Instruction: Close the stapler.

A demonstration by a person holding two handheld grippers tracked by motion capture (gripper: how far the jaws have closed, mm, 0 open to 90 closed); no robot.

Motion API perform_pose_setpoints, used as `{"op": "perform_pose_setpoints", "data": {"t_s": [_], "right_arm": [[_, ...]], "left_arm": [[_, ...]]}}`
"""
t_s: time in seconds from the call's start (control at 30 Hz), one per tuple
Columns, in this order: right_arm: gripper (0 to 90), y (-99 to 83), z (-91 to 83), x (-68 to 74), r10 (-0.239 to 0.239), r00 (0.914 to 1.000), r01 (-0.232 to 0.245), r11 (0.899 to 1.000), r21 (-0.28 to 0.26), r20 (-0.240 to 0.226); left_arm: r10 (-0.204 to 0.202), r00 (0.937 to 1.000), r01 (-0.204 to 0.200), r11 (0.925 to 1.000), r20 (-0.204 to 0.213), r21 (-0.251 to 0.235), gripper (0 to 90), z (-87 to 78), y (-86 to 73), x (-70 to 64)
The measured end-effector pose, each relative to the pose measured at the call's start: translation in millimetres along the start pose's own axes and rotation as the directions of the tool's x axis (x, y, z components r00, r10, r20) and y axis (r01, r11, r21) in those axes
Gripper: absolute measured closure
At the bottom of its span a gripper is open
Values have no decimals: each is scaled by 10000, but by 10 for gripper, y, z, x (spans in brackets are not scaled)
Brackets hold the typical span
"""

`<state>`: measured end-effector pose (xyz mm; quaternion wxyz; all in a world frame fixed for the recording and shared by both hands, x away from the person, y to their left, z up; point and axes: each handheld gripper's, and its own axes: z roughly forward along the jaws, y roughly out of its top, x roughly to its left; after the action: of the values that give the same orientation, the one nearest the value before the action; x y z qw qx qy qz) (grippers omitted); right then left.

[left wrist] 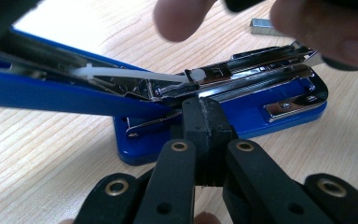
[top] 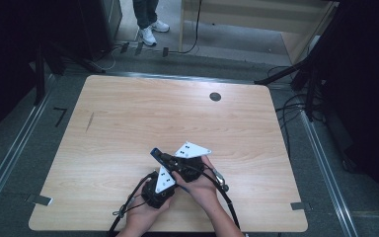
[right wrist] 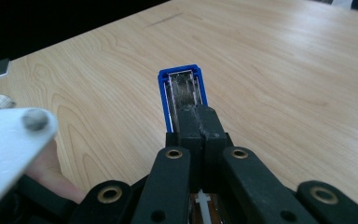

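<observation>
- The left gripper (top: 154, 193) is sitting at the near edge of the light wooden table (top: 128, 118), just left of the right one; in the left gripper view its black jaws are pressed together on the rear of the blue metal stapler (left wrist: 223, 105), at the hinge end of the chrome magazine.
- The stapler is lying opened on the table between the two grippers, its base flat and its long axis running away from the left jaws towards the far right.
- A small grey strip of staples (left wrist: 265, 27) is resting on the wood just beyond the stapler.
- The right gripper (top: 170, 159) is holding the stapler's raised blue top arm (right wrist: 182, 95), jaws clamped together on it, the arm pointing straight ahead.
- Count: one stapler, one staple strip, two grippers; the right gripper looks nearer to the strip.
</observation>
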<state>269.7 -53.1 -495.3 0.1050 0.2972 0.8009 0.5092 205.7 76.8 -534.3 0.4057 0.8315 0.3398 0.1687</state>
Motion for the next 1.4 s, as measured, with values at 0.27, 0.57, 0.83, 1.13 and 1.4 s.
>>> {"op": "perform_pose_setpoints", "data": {"t_s": [0.27,0.57,0.83,1.13,1.4], "right_arm": [[900,1,174,-6,28,9999,-40,9934,1144,106],[900,4,269,-11,16,9998,-49,9837,1798,185],[900,51,187,-28,191,9996,-218,9891,1457,202],[866,76,-100,-196,497,9961,-555,9952,811,726],[828,39,-360,-347,715,9892,-769,9963,380,1279]], "left_arm": [[30,10000,-30,10000,-11,23,900,-2,0,2],[38,10000,-38,10000,-9,23,900,-2,1,1],[20,10000,-20,10000,-10,24,900,-2,0,2],[53,10000,-53,10000,2,14,900,-2,1,1],[1,10000,-1,10000,2,-26,900,1,0,-4]]}}
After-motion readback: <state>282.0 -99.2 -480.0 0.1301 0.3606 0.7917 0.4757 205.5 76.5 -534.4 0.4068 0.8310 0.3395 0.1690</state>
